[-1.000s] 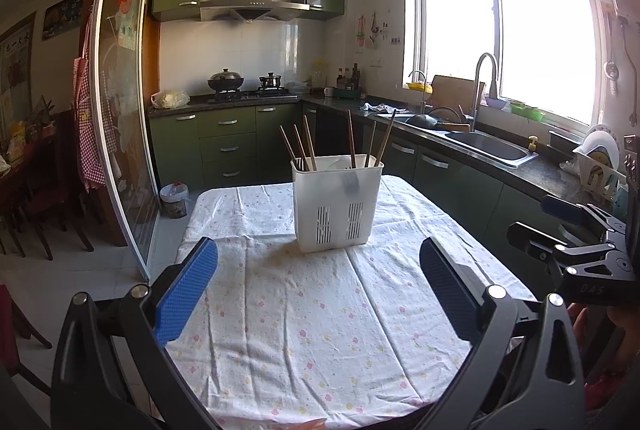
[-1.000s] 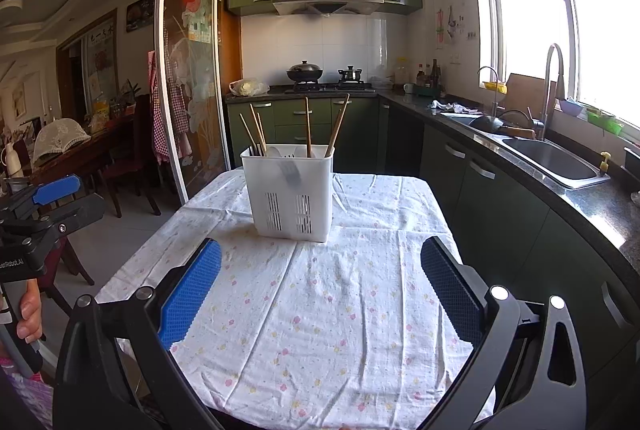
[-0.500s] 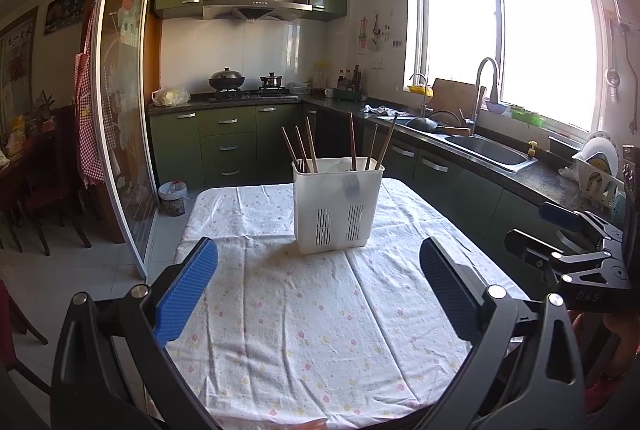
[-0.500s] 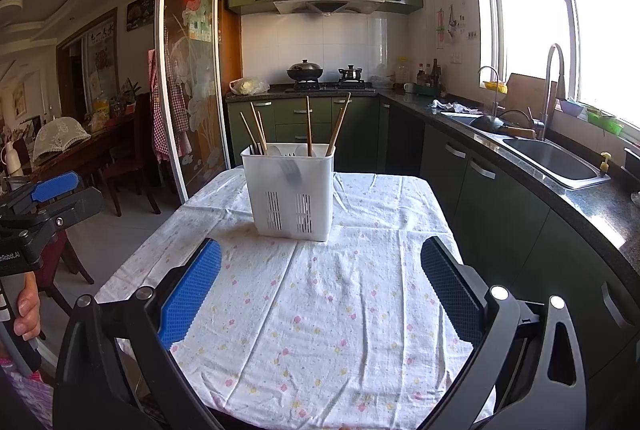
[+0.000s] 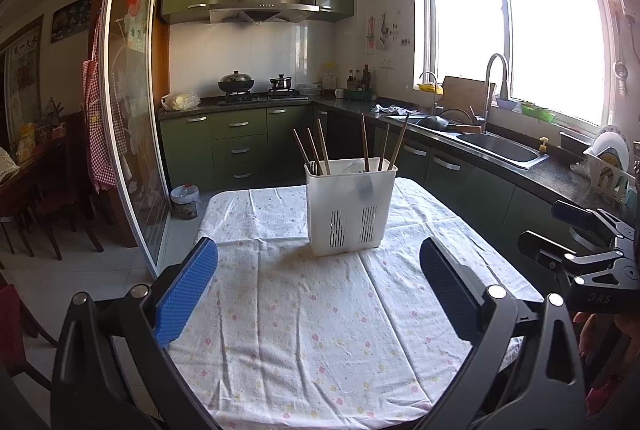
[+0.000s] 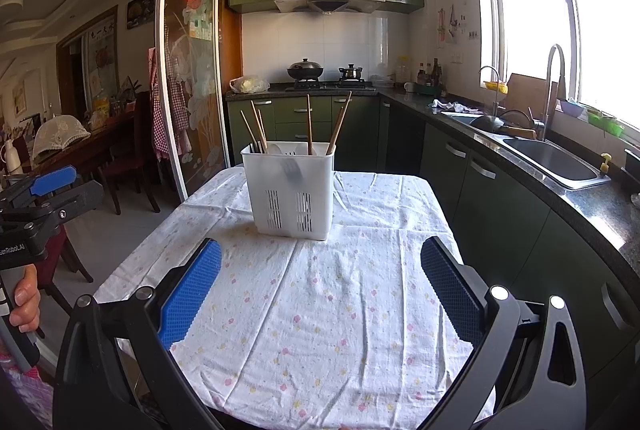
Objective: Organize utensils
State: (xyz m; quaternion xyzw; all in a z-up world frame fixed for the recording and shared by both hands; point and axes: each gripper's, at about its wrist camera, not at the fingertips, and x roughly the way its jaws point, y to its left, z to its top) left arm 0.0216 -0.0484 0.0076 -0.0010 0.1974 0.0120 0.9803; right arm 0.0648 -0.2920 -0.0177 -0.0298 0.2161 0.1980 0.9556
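A white plastic utensil holder with slotted vents (image 5: pixel 350 205) stands upright on the far half of the surface (image 5: pixel 320 330), which is draped in a white cloth dotted with small pink and yellow flowers. Brown wooden chopsticks (image 5: pixel 320 149) lean out of its left compartment, and more of them (image 5: pixel 384 147) out of its right one. Pale utensil heads show just above the rim between the two groups; a dark shape shows through the front wall, too blurred to tell what it is.

The left claw (image 5: pixel 318 286) hovers over the near part of the surface, its blue-padded fingers (image 5: pixel 188 290) spread wide with nothing between them. The right claw (image 6: pixel 320 284) is likewise spread wide and holds nothing, near the same edge and well apart from the holder (image 6: pixel 290 187). In the right wrist view the left claw (image 6: pixel 52 189) appears at the left edge, gripped by a hand (image 6: pixel 25 304).

A steel sink (image 6: pixel 556 161) sits in the dark counter along the right.
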